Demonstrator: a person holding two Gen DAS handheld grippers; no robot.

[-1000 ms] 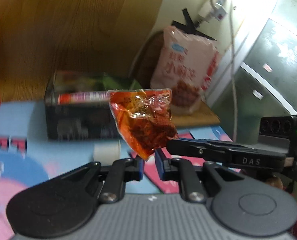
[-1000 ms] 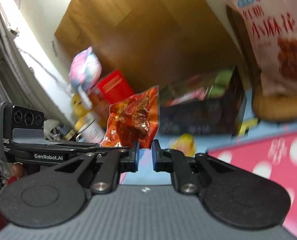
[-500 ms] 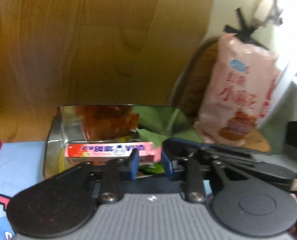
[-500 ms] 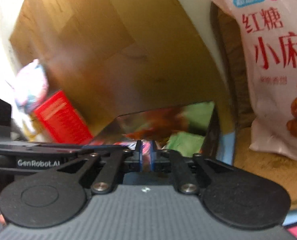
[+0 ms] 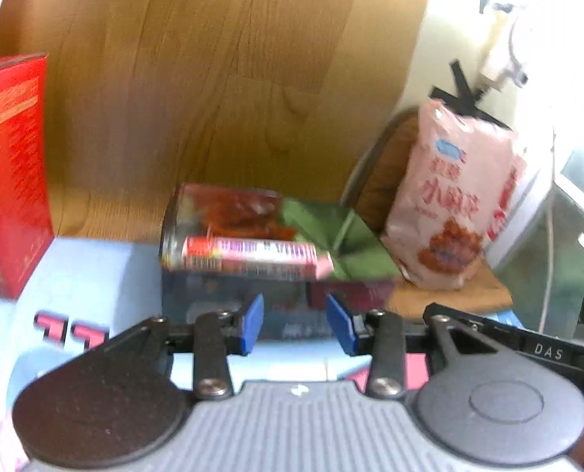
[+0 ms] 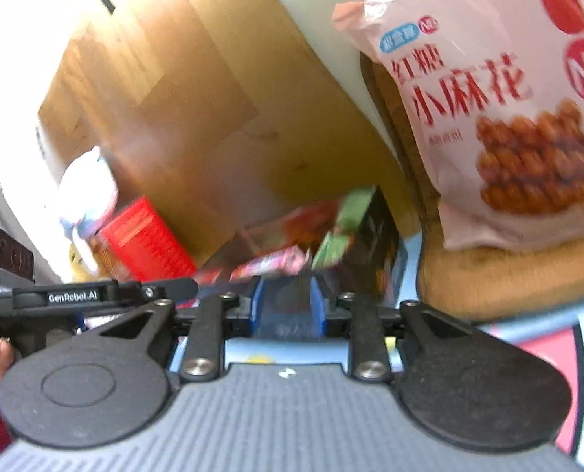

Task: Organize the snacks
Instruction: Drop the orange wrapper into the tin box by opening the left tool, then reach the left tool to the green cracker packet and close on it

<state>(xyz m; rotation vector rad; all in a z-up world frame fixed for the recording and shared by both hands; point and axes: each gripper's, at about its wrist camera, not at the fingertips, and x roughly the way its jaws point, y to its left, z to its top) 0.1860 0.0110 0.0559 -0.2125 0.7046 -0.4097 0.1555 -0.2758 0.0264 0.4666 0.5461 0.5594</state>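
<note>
Both released: left tool (image 5: 295, 324) and right tool (image 6: 288, 306), before dark box (image 5: 229, 295) holding red snack packet (image 5: 239, 212).

Wood-grain panel (image 5: 221, 78) upright behind work surface; also visible in right wrist view (image 6: 197, 98). Cream wall (image 5: 441, 39) to right of panel. Surface covering: light-blue mat (image 5: 91, 275) with pink print. Round woven chair seat (image 6: 488, 283) at right. Strong overexposed light upper right; white cable (image 5: 547, 259) hangs down.
</note>
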